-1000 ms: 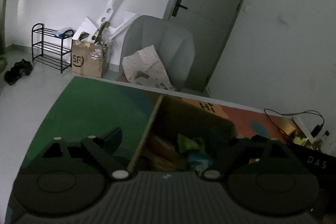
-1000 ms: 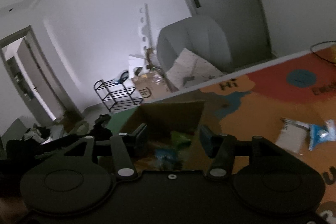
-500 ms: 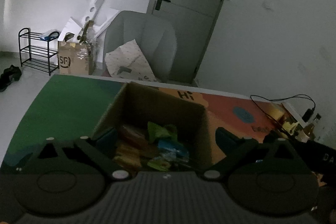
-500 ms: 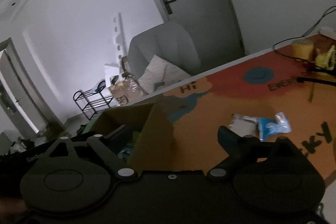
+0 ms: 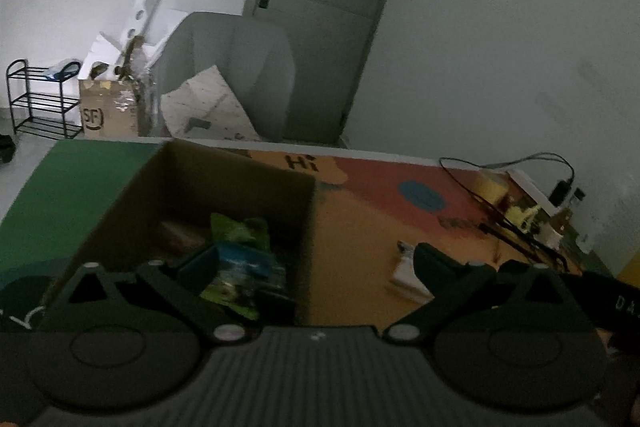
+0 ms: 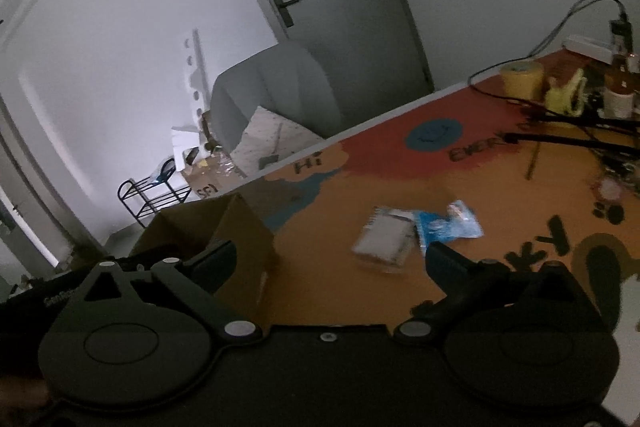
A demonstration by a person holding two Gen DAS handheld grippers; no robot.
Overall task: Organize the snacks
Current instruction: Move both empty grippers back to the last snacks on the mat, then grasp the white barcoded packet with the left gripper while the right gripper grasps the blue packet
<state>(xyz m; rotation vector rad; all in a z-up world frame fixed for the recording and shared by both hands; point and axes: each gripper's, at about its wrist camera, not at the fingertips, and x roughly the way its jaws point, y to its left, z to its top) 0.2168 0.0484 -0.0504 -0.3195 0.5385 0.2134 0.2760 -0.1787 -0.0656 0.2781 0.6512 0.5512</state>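
We read "Hi" on the orange patch of the table mat (image 5: 360,219), just beyond the far right corner of the cardboard box (image 5: 224,179). On the floor at far left, a second carton (image 5: 108,111) bears the "SF" logo. In the right wrist view the mat (image 6: 360,287) shows "Hi" again; the dark lettering farther right is too blurred to read.

Both handheld rigs are built alike: the matte black two-finger left gripper (image 5: 314,267) and right gripper (image 6: 330,263) are fitted with round disc housings, silver pivot screws and ribbed centre plates.
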